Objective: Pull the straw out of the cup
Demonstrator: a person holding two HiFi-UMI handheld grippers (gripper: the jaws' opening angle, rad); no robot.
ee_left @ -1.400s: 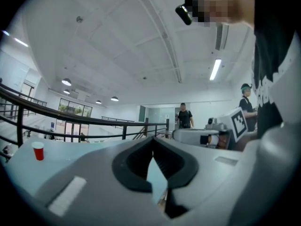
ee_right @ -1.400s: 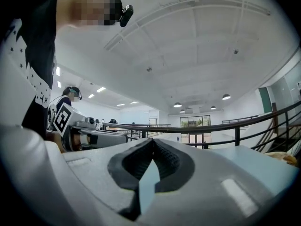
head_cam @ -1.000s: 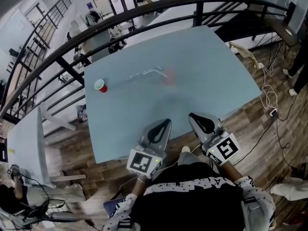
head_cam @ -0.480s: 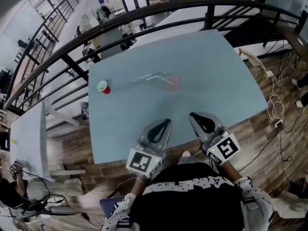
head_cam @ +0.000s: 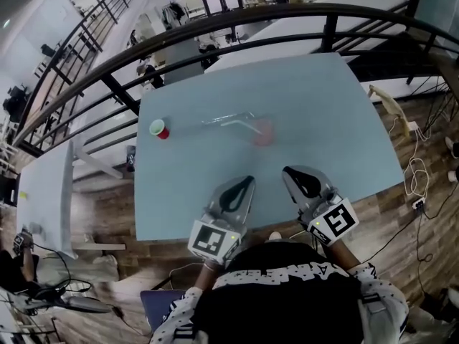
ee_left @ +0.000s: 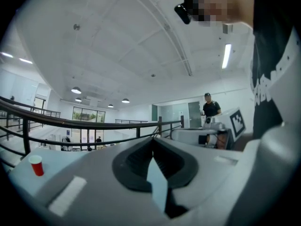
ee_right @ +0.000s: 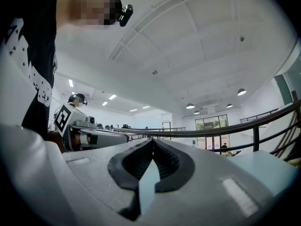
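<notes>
Both the left gripper (head_cam: 246, 183) and right gripper (head_cam: 288, 173), fingers shut on nothing, have edged nearer the cup (head_cam: 262, 132) standing well out on the surface (head_cam: 323, 120), its straw (head_cam: 239, 123) still in, so reaching comes first.

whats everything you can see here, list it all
table: one, light blue, centre of the head view
red cup: one, red, upright on the table's far left
pink cup: one, pale pink, mid table beyond the grippers, blurred
straw: one, whitish, seems to lean left out of the pink cup
railing: one, black, curving past the table's far edge
second table: one, pale, on the left
cables: several, on the wooden floor at right
left gripper: one, grey, near table edge, jaws shut, empty
right gripper: one, grey, beside it, jaws shut, empty
</notes>
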